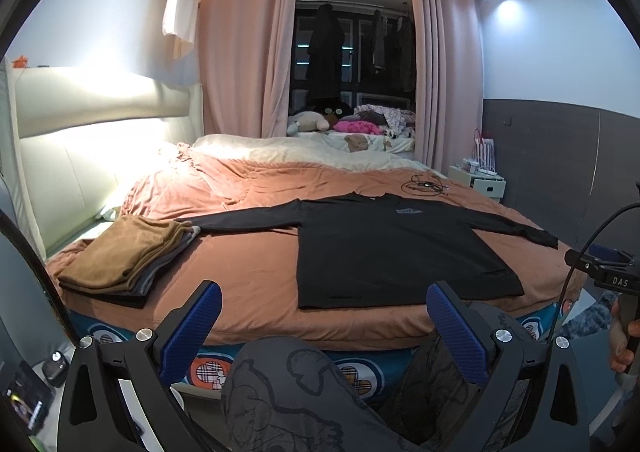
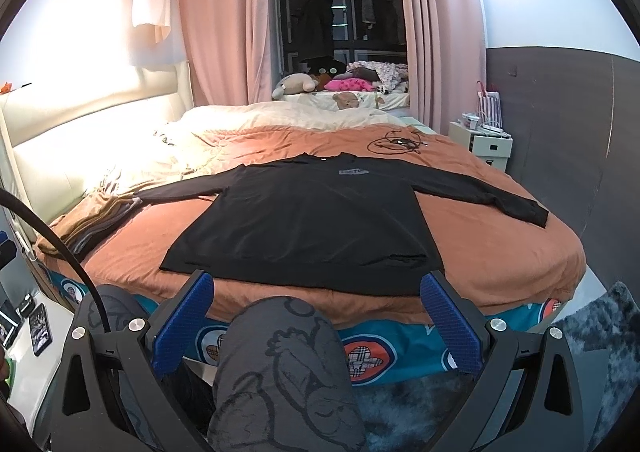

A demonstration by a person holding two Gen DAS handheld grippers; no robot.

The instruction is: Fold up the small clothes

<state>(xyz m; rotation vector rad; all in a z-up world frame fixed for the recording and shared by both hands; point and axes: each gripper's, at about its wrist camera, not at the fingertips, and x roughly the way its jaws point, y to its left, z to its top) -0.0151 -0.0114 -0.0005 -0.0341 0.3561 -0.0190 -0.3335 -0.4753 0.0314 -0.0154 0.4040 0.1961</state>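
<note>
A black long-sleeved shirt (image 1: 396,248) (image 2: 308,224) lies flat, front up, on the orange bedspread (image 1: 248,264) (image 2: 500,252), both sleeves spread out sideways and its hem toward me. My left gripper (image 1: 324,296) hangs open in front of the bed's near edge, left of the shirt's hem and apart from it. My right gripper (image 2: 318,286) is open too, held just short of the hem's middle, nothing between its blue pads (image 2: 450,322). The right device also shows at the right edge of the left wrist view, in a hand (image 1: 624,344).
A stack of folded brown and grey clothes (image 1: 128,252) (image 2: 96,220) sits at the bed's left near corner. A coiled black cable (image 1: 424,185) (image 2: 396,142) lies beyond the collar. A person's patterned grey knees (image 1: 296,392) (image 2: 288,364) are below the grippers. A white nightstand (image 2: 486,142) stands right.
</note>
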